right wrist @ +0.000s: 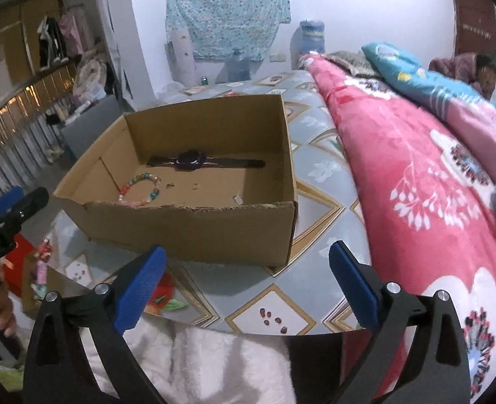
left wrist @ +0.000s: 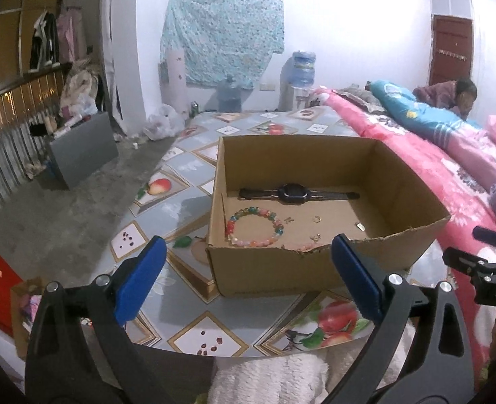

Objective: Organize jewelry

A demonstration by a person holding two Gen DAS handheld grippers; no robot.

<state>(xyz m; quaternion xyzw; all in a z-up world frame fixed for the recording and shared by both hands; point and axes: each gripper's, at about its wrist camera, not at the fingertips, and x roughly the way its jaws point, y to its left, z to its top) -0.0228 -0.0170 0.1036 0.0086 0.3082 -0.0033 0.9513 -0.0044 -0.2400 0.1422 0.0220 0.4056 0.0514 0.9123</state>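
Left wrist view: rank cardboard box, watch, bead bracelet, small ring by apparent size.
1. cardboard box
2. watch, by strap length
3. bead bracelet; its loop covers comparable area, so 2 and 3 are close
4. small ring

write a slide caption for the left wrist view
Open left gripper before a cardboard box holding a black watch and beaded bracelet.

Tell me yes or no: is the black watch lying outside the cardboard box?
No. The black watch lies flat on the floor of the cardboard box, behind the beaded bracelet.
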